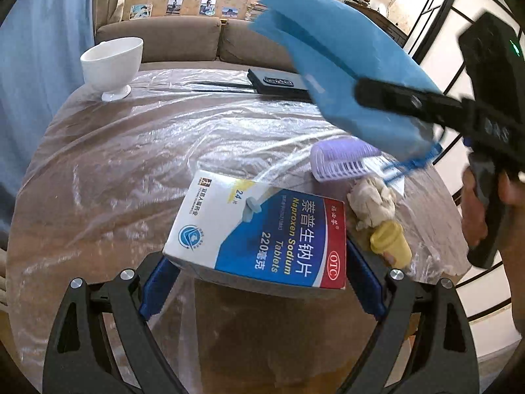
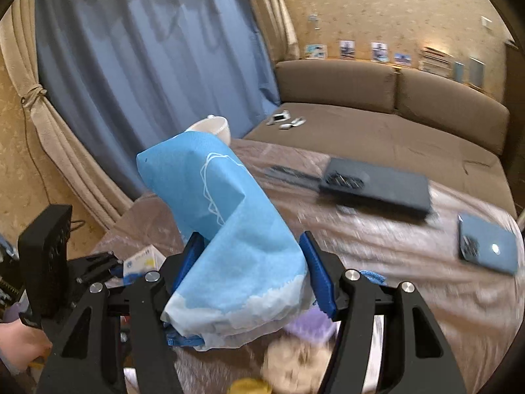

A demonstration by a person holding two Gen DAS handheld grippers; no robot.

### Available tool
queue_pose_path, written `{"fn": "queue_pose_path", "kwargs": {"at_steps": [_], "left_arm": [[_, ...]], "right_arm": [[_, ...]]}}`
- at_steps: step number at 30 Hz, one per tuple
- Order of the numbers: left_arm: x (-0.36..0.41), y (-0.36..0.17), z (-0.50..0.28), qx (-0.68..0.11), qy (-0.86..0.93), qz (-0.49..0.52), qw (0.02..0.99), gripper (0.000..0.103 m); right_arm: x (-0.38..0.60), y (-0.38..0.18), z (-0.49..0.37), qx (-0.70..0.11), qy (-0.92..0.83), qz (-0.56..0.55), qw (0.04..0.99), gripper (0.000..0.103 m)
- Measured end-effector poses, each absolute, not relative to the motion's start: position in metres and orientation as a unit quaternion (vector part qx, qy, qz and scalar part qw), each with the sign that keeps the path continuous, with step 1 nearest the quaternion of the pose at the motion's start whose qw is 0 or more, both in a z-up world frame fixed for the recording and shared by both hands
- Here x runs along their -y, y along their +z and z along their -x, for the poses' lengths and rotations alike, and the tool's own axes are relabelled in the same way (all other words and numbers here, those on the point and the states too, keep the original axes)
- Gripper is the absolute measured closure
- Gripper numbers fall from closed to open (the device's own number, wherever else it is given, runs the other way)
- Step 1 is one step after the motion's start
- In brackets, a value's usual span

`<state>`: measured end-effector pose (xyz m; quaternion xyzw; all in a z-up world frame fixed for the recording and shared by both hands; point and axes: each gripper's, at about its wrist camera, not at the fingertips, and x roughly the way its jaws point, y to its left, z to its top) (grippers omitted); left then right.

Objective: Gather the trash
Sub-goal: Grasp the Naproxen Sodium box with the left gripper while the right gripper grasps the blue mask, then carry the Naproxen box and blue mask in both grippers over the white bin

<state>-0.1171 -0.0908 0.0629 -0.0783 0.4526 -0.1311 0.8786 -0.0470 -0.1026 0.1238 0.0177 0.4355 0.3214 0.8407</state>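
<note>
**Trash in both grippers above the plastic-covered table**

Trash is split between the two grippers. The left gripper (image 1: 259, 259) clamps a white, blue and red medicine box (image 1: 259, 229) between its blue pads, one pad on each long edge. The box is tilted, its long axis running from the near right corner up toward the far left, printed face up. Its underside and the near end behind the jaws are hidden.

The right gripper (image 2: 252, 269) grips a blue non-woven bag (image 2: 229, 229) at its pale lower end; the blue pads press on both sides. The bag's long axis rises from the jaws toward the far left, the top folded over. From the left wrist view the same bag is smeared by motion and cut across by one black finger (image 1: 403, 98), and its lower corner with a blue drawstring (image 1: 410, 164) covers part of what lies behind.

On the table (image 1: 131, 164), just right of the box, lie a purple hair roller (image 1: 338, 161), a crumpled tissue (image 1: 370, 203) and a yellow cap-like piece (image 1: 390, 243); what the yellow piece is cannot be told. In the right wrist view these three are blurred and partly hidden under the bag and jaws. A white bowl (image 1: 111, 65) stands far left, and a dark flat device (image 1: 279, 83) lies at the far edge, half covered by the bag.
</note>
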Motion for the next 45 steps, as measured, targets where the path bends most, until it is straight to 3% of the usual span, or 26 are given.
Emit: {"fn": "queue_pose_path", "kwargs": {"at_steps": [20,45], "left_arm": [[0.084,0.082,0.175,-0.431,-0.157,0.066,0.886,0.011],[0.101,0.083,0.237,-0.426,-0.172,0.05,0.887,0.011]], "right_arm": [[0.152,0.111,0.173,-0.46,0.195,-0.1,0.86,0.043],[0.156,0.107,0.271,-0.478,0.184,-0.096,0.854,0.043]]}}
